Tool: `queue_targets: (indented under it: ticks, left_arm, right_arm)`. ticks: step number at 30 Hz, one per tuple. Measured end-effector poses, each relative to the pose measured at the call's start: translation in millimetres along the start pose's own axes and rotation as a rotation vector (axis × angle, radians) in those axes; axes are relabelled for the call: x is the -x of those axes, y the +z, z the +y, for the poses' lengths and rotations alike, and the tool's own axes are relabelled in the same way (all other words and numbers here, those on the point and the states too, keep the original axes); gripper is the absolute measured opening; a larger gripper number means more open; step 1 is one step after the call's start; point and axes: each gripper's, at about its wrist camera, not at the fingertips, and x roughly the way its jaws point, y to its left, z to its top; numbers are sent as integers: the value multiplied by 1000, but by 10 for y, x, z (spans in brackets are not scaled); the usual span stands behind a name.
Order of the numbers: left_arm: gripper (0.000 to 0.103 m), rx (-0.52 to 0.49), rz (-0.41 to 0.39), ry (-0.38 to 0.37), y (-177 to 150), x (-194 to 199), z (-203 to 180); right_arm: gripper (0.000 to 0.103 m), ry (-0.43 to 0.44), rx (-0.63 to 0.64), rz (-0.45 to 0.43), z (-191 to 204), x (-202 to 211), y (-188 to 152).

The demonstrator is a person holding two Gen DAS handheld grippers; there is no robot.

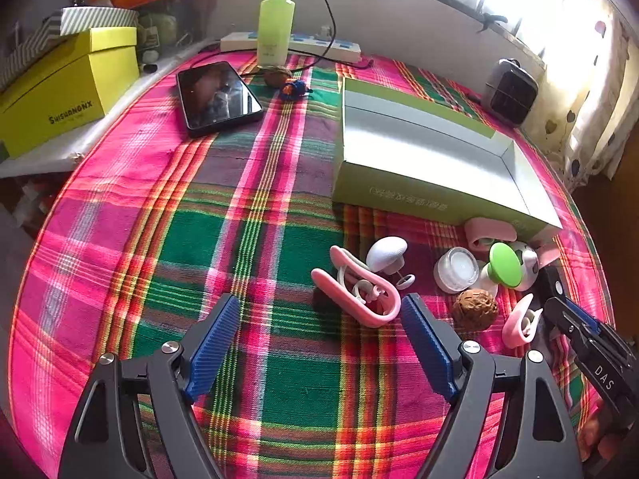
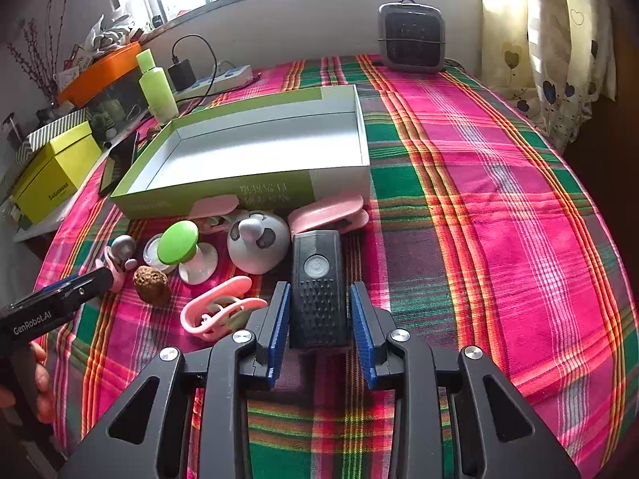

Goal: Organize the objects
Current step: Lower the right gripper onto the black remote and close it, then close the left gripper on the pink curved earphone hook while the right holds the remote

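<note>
You are bracketing the black remote [image 2: 317,291] at lower centre with your right gripper [image 2: 321,321], jaws narrowed but not visibly pressing, its long axis running along the fingers; left gripper [image 1: 319,343] is gaping empty.

1. Plaid cloth [image 2: 499,207]: pink, green, orange, yellow stripes.
2. Open box [image 2: 255,195]: lime-green outside, silver-grey inside.
3. Remote [image 2: 317,291] at 12 o'clock of right gripper [image 2: 319,319]: black, grey round button.
4. Gripper pads [image 2: 279,319]: blue, ribbed; frames black.
5. Clip [image 1: 359,291] at 12 o'clock of left gripper [image 1: 319,339]: pink.
6. Bottle [image 1: 275,20]: pale green.
7. Walnut [image 1: 475,309]: brown.
8. Curtain [image 2: 559,60]: cream, heart-patterned.
</note>
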Motion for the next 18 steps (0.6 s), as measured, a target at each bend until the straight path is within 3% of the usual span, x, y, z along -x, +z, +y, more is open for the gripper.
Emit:
queue_targets:
  ticks: [13,18]
  left_arm:
    - [83,1,6,26,-23,48,213]
    - [76,-14,10,23,-22,36,214]
  right_arm:
    - [29,-6,78,-7,37,79,-69]
    - [29,-6,93,-2,46,71,-77]
